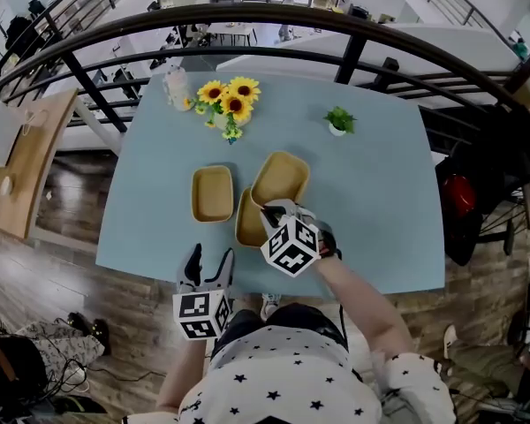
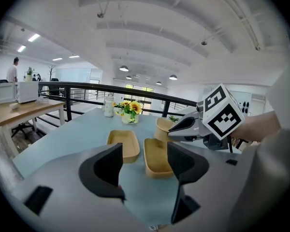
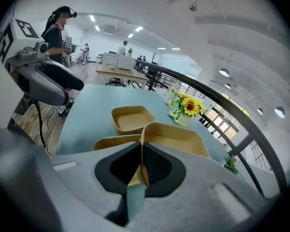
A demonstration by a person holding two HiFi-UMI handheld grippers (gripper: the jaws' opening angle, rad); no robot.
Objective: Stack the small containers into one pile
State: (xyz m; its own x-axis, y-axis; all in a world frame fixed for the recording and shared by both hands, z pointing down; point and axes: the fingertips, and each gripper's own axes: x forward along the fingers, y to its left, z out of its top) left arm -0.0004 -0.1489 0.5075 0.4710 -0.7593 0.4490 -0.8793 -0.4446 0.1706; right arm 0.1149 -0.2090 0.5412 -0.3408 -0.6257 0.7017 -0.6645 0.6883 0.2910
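Head view steeply down from above, gripper views low, close, sharing containers (image 1: 212,193)

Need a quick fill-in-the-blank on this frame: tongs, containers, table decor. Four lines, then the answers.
1. The right tongs are shut on the ___ of one container.
2. Counting that one, ___ containers are in view.
3. The left tongs are open and hold ___.
4. The vase near the table's far edge holds yellow ___.

Missing words: rim; three; nothing; sunflowers
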